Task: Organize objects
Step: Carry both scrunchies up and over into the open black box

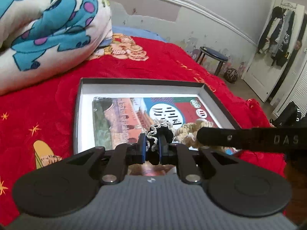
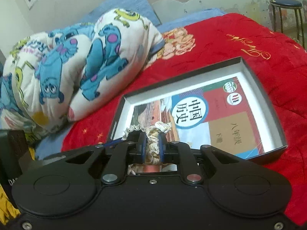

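Two scrunchies are held, one per gripper: the left gripper (image 1: 153, 143) is clamped nearly shut on a black scrunchie (image 1: 162, 129) with pale lace trim, and the right gripper (image 2: 152, 143) is pinched tight on a cream lace scrunchie (image 2: 151, 134). Both are poised over the near edge of a shallow dark box (image 1: 206, 91) in which a textbook (image 2: 211, 103) is laid. Beyond, a red blanket (image 1: 134, 67) and a cartoon-print duvet (image 2: 76, 61) are seen.
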`<state>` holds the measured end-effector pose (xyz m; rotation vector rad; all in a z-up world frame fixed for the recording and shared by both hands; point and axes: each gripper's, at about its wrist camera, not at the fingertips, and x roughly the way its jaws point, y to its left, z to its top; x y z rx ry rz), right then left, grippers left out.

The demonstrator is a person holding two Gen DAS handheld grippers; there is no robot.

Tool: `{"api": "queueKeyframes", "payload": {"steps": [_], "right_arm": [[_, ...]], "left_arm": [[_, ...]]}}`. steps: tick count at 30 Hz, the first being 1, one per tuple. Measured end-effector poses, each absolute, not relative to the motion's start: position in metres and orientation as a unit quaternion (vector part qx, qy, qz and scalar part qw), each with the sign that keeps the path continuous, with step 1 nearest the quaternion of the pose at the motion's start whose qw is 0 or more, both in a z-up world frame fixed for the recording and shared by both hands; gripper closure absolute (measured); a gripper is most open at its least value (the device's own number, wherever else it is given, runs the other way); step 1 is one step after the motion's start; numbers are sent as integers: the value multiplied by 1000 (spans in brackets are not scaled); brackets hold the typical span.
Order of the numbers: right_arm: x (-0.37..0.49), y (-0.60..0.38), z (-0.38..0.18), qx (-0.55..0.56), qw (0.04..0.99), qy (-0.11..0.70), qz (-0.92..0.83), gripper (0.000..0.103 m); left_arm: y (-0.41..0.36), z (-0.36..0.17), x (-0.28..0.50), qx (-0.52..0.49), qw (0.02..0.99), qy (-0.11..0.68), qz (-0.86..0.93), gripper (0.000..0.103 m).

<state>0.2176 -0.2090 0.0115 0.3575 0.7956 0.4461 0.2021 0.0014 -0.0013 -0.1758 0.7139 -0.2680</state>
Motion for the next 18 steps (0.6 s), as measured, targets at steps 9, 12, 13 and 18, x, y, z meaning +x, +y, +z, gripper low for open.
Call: {"api": "queueKeyframes", "payload": {"steps": [9, 12, 13, 18], "right_arm": [[223, -206, -4, 178, 875, 405, 196, 90], [225, -207, -6, 180, 874, 407, 195, 90], [225, -207, -7, 179, 874, 408, 193, 90], [228, -205, -14, 179, 871, 416, 191, 90]], "left_arm": [[3, -12, 201, -81, 918, 368, -125, 87], [-1, -13, 201, -69, 921, 365, -119, 87], [-1, -14, 201, -68, 921, 366, -118, 87], [1, -17, 203, -69, 919, 372, -111, 86]]}}
